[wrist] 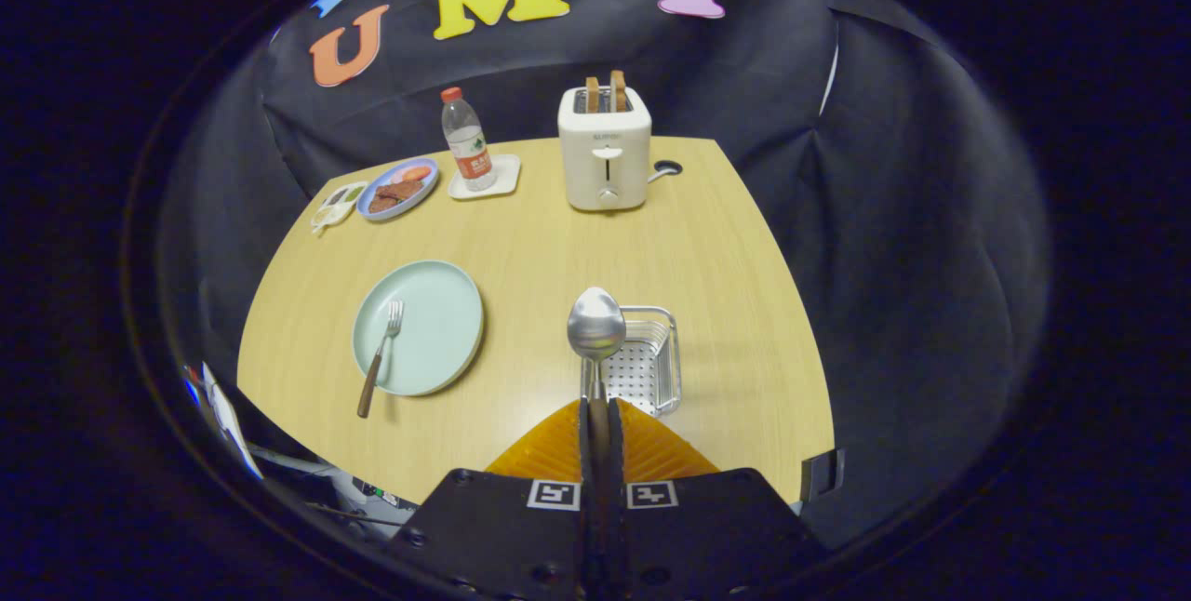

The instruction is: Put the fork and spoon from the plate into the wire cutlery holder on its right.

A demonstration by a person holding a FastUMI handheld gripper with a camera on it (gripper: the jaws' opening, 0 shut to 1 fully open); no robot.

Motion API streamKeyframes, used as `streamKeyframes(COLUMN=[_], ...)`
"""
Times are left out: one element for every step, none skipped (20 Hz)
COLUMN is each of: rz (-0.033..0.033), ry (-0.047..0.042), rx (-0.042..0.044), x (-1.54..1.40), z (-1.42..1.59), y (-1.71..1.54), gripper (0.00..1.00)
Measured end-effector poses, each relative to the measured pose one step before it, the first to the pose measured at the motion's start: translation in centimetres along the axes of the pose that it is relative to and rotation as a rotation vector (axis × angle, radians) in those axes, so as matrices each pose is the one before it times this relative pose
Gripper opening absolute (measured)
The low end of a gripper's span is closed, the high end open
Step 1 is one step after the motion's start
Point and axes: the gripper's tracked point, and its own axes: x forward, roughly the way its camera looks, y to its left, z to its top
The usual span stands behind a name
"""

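Two fingers (596, 415) are pressed together on the handle of the spoon (596, 326), which stands upright with its bowl above them. The handle's lower part is hidden between the fingers. Just behind the spoon, the wire cutlery holder (651, 361) sits on the counter (558, 238); the spoon and fingers cover its near left corner. The fork (380, 357) lies on the pale green plate (437, 303) to the left, its brown handle overhanging the plate's near rim.
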Motion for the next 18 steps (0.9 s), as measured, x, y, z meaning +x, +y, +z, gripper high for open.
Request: streamKeyframes(rz=[0.00036, 0.00531, 0.01034, 0.00353, -0.00125, 0.00184, -0.00007, 0.00139, 0.00169, 0.01116, 0.00139, -0.00412, 0.00227, 0.00097, -0.0052, 0.00239, 0.00869, 0.00799], ry=[0.01582, 0.01682, 0.01918, 0.01107, 0.0045, 0.00471, 0.00622, 0.01094, 0.02057, 0.01262, 0.01078, 0.00534, 0.00042, 0.0032, 0.00352, 0.00507, 0.00676, 0.0102], rx=[0.01567, 0.02077, 0.00842, 0.00073, -0.00171, 0.00027, -0.00163, -0.00429, -0.0028, -0.00304, -0.01005, -0.00369, 0.00196, 0.00067, 0.00547, -0.00244, -0.01035, -0.0094], x=[0.211, 0.326, 0.28, 0.253, 0.206, 0.208, 0.271, 0.141, -0.108, -0.214, -0.166, 0.097, 0.152, 0.242, 0.204, 0.106, 0.041, 0.01], z=[-0.183, -0.148, -0.051, -0.039, 0.306, 0.265, 0.12, -0.134, -0.309, -0.226, -0.172, 0.082, 0.245, 0.205, 0.273, 0.277, 0.198, 0.005], y=[-0.455, -0.21, -0.01, -0.004, -0.135, -0.009, 0.085, 0.007, 0.009, 0.104, -0.089, -0.358, -0.282, -0.317, -0.45, -0.182, -0.063, -0.055], gripper=[0.03, 0.03, 0.03, 0.03, 0.03, 0.04, 0.03, 0.03, 0.03, 0.04, 0.04, 0.04, 0.04, 0.03, 0.05, 0.05, 0.05, 0.05])
